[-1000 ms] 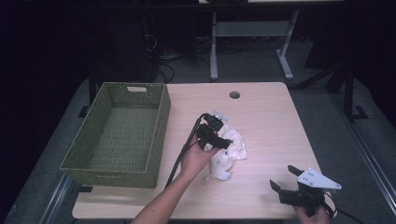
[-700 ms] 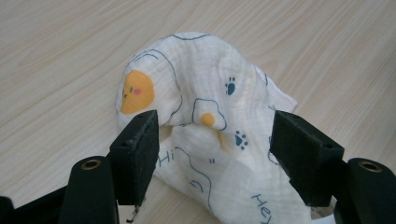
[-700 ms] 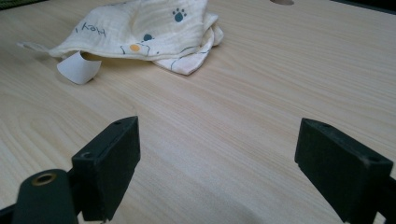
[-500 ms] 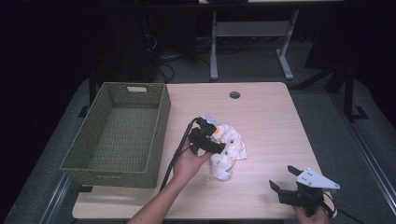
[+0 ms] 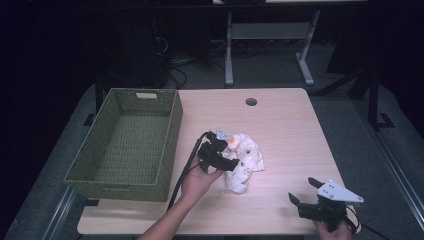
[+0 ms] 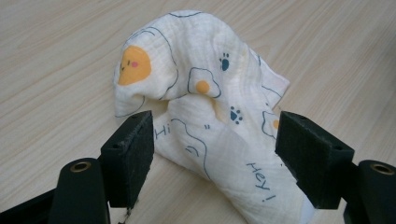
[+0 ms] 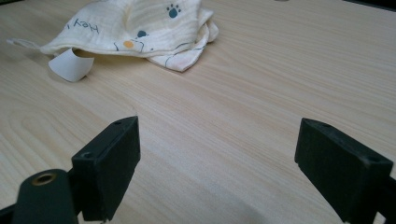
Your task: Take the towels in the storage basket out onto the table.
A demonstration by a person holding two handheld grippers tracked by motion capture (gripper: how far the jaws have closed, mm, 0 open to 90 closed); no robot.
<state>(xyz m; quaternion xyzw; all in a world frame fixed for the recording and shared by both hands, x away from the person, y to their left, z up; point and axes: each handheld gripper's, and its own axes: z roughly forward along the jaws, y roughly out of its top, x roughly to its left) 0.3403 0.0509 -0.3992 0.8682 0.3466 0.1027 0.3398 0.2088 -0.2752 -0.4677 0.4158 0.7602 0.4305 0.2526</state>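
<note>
A crumpled white cloth (image 5: 246, 159) printed with eggs, paw marks and "Hey!" lies mid-table. My left gripper (image 5: 229, 162) points at it from the left, held low over the wood. In the left gripper view the cloth (image 6: 201, 88) bulges up between the two pads, which stand apart around it without squeezing; these jaws have just been opening. My right gripper (image 5: 302, 190) rests near the table's front right corner, open and empty. In the right gripper view (image 7: 219, 135) the cloth (image 7: 140, 23) lies well ahead with a white tag (image 7: 70, 65) curling out.
A green woven basket (image 5: 172, 132) stands on the left part of the table, its near wall beside my left forearm. A round cable hole (image 5: 251, 102) sits near the far edge. Bare wood (image 5: 295, 135) stretches right of the cloth.
My left gripper has drawn back a little to the left and toward the front edge, and its jaws stand wider. The cloth has settled on the table. The right gripper has stayed put.
</note>
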